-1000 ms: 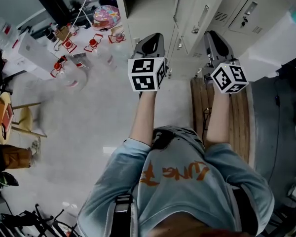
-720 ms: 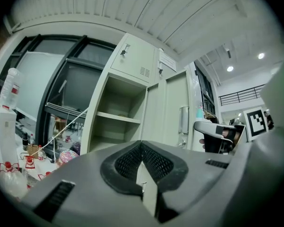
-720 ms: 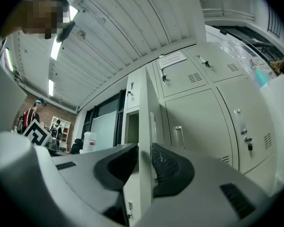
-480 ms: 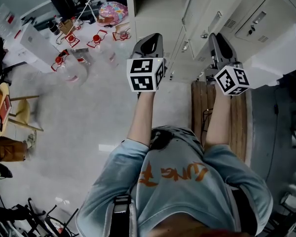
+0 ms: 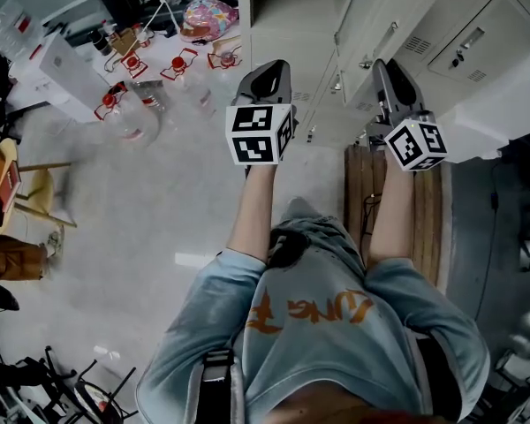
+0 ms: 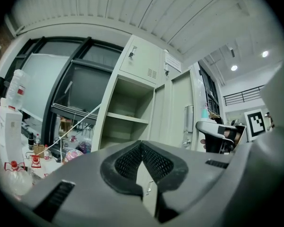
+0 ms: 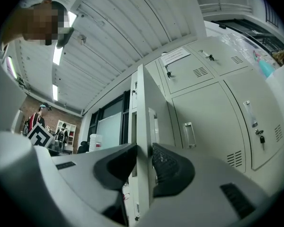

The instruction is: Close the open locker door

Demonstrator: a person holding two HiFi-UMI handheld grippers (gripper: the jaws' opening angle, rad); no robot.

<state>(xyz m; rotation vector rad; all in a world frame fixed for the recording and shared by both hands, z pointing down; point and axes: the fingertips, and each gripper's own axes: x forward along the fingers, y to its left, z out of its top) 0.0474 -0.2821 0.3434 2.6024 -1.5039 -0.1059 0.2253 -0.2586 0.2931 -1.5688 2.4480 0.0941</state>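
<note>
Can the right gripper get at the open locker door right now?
Likely yes. The edge of the open locker door stands between the jaws of the right gripper, which have just been opening, and nothing else blocks it.

Your head camera looks steeply down at the lockers (image 5: 459, 34). Cameras behind the left tongs (image 6: 142, 148) and right tongs (image 7: 143, 150) face the lockers close up; all three share the open door (image 7: 142, 108).

Left forearm (image 5: 256, 206) and right forearm (image 5: 390, 210) stretched forward side by side, left gripper (image 5: 271, 71) level with fingers (image 6: 128, 162) closed together on nothing, right gripper (image 5: 385, 71) tipped slightly up, fingers just eased apart, locker door edge (image 7: 143, 126) between them, unpinched.
</note>
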